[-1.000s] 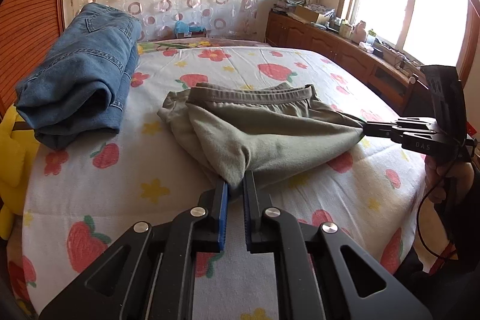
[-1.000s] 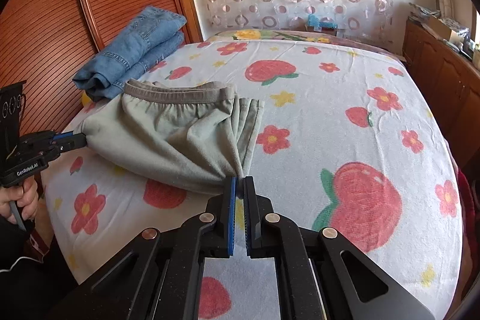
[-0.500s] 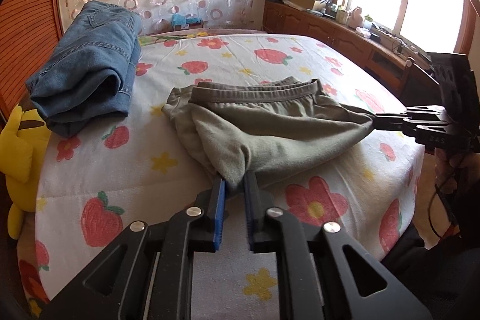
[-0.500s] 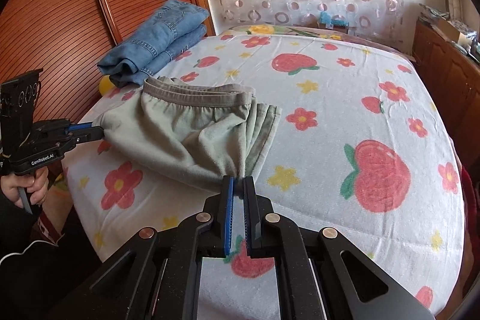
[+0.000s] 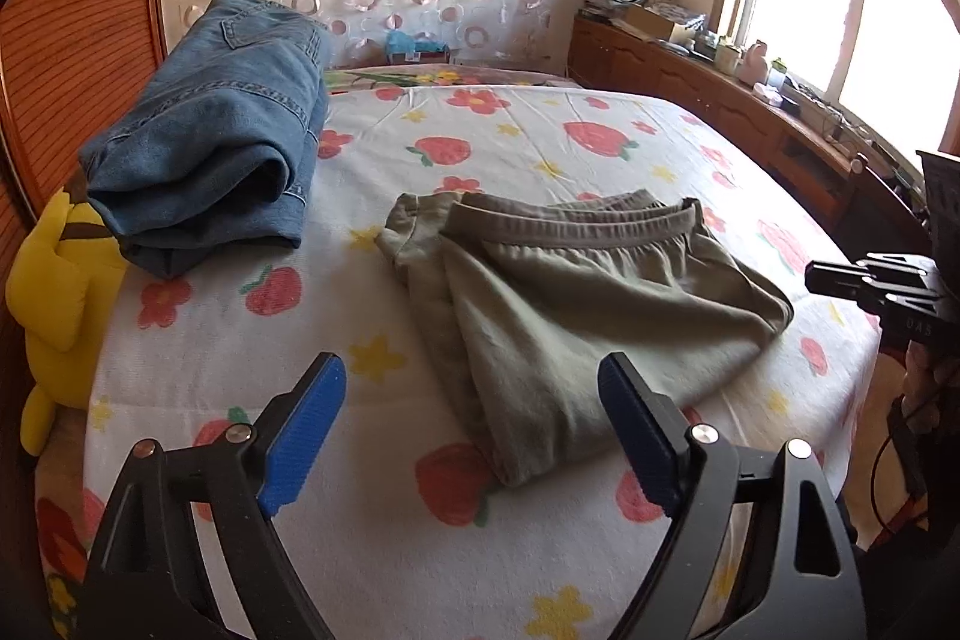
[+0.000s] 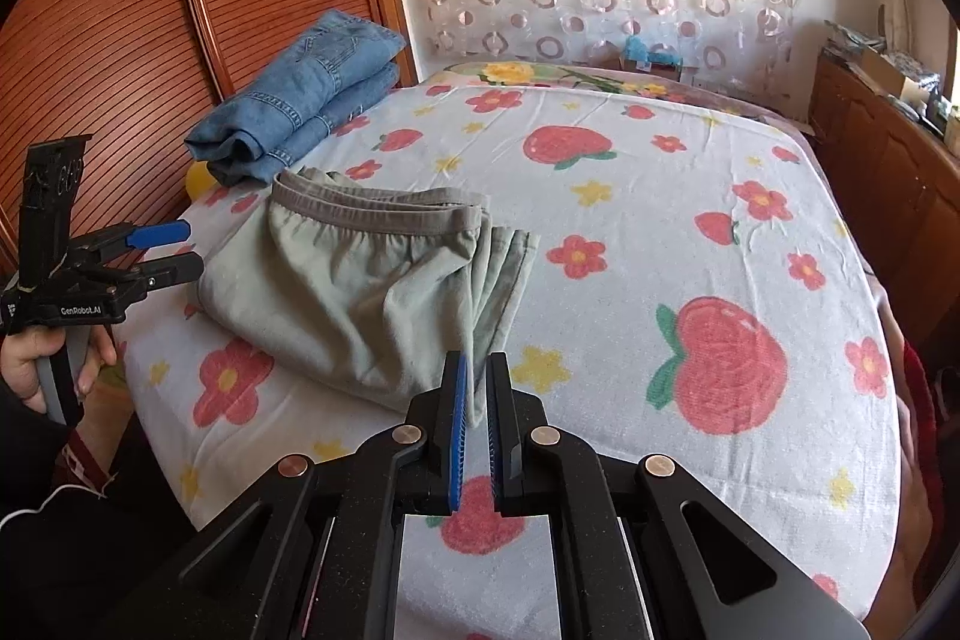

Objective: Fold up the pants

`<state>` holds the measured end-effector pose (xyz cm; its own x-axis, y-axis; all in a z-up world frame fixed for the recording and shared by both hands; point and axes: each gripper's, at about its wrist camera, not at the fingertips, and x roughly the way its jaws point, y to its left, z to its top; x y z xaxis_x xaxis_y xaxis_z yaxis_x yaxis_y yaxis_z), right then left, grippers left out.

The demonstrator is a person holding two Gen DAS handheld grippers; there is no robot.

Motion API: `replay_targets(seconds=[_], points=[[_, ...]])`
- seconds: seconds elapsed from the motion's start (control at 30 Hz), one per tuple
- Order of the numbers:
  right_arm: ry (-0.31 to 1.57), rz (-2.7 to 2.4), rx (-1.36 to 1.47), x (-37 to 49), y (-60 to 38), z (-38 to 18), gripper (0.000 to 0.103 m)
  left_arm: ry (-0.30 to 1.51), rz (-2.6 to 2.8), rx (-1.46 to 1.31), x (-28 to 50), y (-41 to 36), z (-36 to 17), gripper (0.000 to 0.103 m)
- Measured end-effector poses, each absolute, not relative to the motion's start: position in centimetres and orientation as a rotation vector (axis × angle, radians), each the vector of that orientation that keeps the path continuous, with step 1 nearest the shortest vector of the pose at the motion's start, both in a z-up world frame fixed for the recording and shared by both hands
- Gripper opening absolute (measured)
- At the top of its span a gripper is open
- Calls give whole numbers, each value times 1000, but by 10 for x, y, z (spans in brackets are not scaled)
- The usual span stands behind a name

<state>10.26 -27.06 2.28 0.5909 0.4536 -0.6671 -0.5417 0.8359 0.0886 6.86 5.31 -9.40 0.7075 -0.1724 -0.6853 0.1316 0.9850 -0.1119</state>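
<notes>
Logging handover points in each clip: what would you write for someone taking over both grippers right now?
Left gripper: wide open, holding nothing, hovering over the near corner of the green pants.
Right gripper: jaws nearly together at the pants' other near corner; whether they actually grip the cloth is unclear.
Pants: lying on the bed in a compact bundle, waistband on the far side, leg layers stacked beside it.
Folded jeans sit by the headboard, apart from the pants.
Done: folding appears finished.
Left: probably just open the right gripper, withdraw and tidy any loose edges.
</notes>
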Motion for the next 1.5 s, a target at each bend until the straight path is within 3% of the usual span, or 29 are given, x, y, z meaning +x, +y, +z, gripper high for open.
replay_targets(seconds=[0.07, 0.17, 0.63, 0.8, 1.2, 1.23, 1.27, 1.37, 1.5], points=[[739, 580, -131, 106, -270, 23, 4, 764, -164, -49, 73, 52, -94, 87], [735, 576, -135, 112, -267, 23, 15, 758, -170, -49, 81, 49, -94, 87], [746, 607, -128, 165, -233, 13, 17, 767, -153, -29, 111, 47, -104, 87], [748, 609, -150, 177, -217, 10, 35, 785, -156, -41, 112, 49, -111, 87], [780, 641, -197, 205, -192, 0, 34, 808, -167, -55, 114, 49, -116, 87], [777, 647, -199, 207, -191, 0, 28, 808, -165, -55, 114, 49, -116, 87], [777, 656, -198, 208, -190, 0, 14, 808, -164, -55, 113, 49, -116, 87], [745, 651, -206, 207, -190, 6, 8, 803, -163, -55, 112, 49, -116, 87], [687, 636, -162, 210, -195, 17, 7, 809, -165, -51, 115, 49, -117, 87]])
